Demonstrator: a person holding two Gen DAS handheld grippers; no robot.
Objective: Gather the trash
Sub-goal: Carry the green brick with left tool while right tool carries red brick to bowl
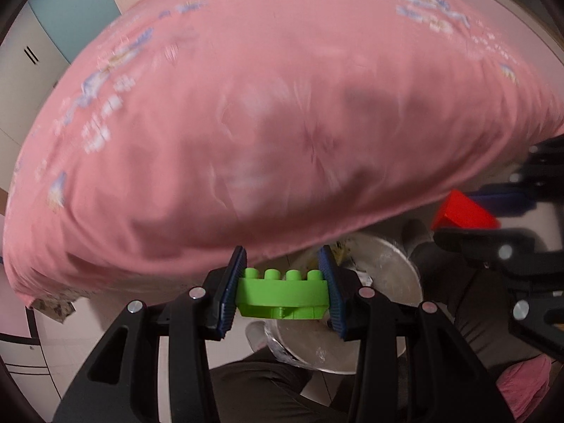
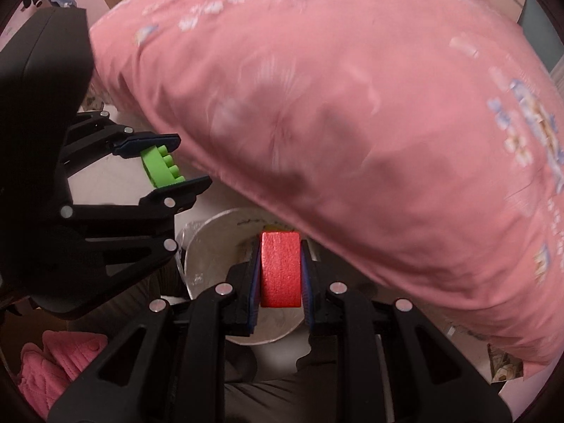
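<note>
Green studded toy brick (image 1: 281, 294) is sitting clamped between the blue pads of the left gripper (image 1: 282, 292), jaws pressing on both its ends, studs facing away from the camera. Red block (image 2: 280, 269) is sitting squeezed in the right gripper (image 2: 280, 275), jaws closed tight against its two flat sides. Both grippers are pointing steeply down over a round silver trash bin (image 1: 384, 264) with a clear liner, which is standing on the pale floor right below the edge of the pink floral bedding (image 1: 282, 105). In the right wrist view the red block is hanging directly above the bin's opening (image 2: 218, 246), and the left gripper (image 2: 165, 165) with the green brick is showing just left of the bin, above its rim. In the left wrist view the right gripper (image 1: 493, 208) is appearing to the right of the bin, blurred, with the red block (image 1: 465, 211) showing in it. Some paper scraps are lying inside the bin, too blurred to identify. Dark trousers of the person (image 1: 261, 387) are showing just near the bin, and a pink fluffy cloth (image 2: 53, 366) is lying beside them.
</note>
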